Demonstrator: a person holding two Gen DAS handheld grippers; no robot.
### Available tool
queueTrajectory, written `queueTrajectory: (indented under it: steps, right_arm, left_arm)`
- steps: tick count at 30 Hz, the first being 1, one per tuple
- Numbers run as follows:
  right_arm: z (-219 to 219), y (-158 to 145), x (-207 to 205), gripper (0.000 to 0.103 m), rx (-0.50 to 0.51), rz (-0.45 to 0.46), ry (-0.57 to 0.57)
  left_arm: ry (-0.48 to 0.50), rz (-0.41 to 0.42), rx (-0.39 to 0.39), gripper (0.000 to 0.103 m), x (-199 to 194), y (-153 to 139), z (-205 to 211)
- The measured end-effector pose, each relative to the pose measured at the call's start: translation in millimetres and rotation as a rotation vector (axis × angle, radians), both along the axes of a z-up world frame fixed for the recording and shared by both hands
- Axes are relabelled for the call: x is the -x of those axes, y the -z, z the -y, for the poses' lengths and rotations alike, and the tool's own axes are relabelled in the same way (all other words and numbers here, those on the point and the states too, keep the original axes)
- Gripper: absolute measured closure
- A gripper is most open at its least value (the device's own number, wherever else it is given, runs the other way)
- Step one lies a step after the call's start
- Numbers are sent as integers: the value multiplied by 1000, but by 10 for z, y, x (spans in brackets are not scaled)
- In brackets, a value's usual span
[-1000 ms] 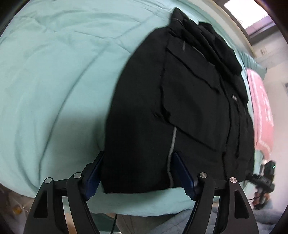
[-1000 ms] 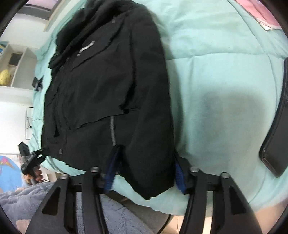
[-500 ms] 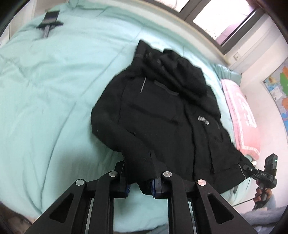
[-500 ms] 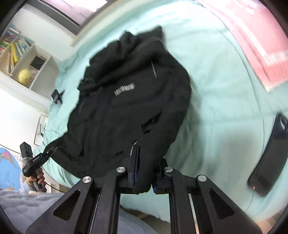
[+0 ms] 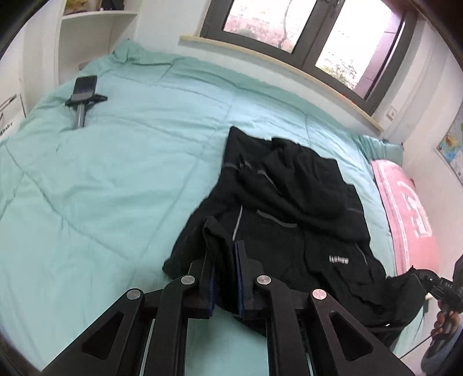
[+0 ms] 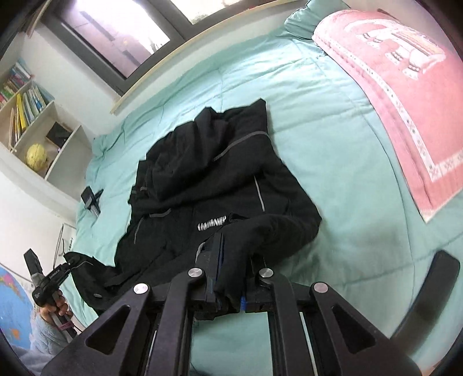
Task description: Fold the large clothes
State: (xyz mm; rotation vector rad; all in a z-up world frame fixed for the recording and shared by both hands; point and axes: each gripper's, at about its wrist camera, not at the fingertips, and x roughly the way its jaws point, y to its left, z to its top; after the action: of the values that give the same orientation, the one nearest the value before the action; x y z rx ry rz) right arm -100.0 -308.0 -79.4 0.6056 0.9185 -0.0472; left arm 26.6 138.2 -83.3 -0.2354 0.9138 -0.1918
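Both grippers pinch the near hem of a black jacket on a mint-green bed.

The left gripper [image 5: 224, 257] and right gripper [image 6: 231, 254] have just closed, fingers [image 5: 243, 277] clamped tight on bunched fabric. The black jacket [image 5: 289, 208] trails away across the bed [image 5: 115, 173], toward a pink pillow [image 6: 399, 86] and window [image 5: 289, 26].

Black jacket [image 5: 289, 208] (grey piping) rumpled on bed, hem seemingly lifted.

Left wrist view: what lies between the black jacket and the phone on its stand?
Only bare mint-green quilt separates the black hooded jacket from the dark phone on its stand; the left wrist view shows it.
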Motion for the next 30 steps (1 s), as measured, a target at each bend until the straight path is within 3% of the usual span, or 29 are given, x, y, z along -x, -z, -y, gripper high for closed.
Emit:
queueTrajectory:
  steps: [10,19,25,30]
  right_arm:
    - [129,-314,-808,94,71,60,-15]
    - [399,-335,-1705,94,129,102,42]
    - [502,-53,-2360,94,255,92,52]
    - [605,335,-2698,94,265,143,107]
  left_arm:
    - [-41,41,31,93,-777,-232,75]
    - [-26,103,46,93,-1965,-332,382]
    - [-8,78,53,93,-2957,-45,671]
    - [-43,21,40,92,-3473,403,833]
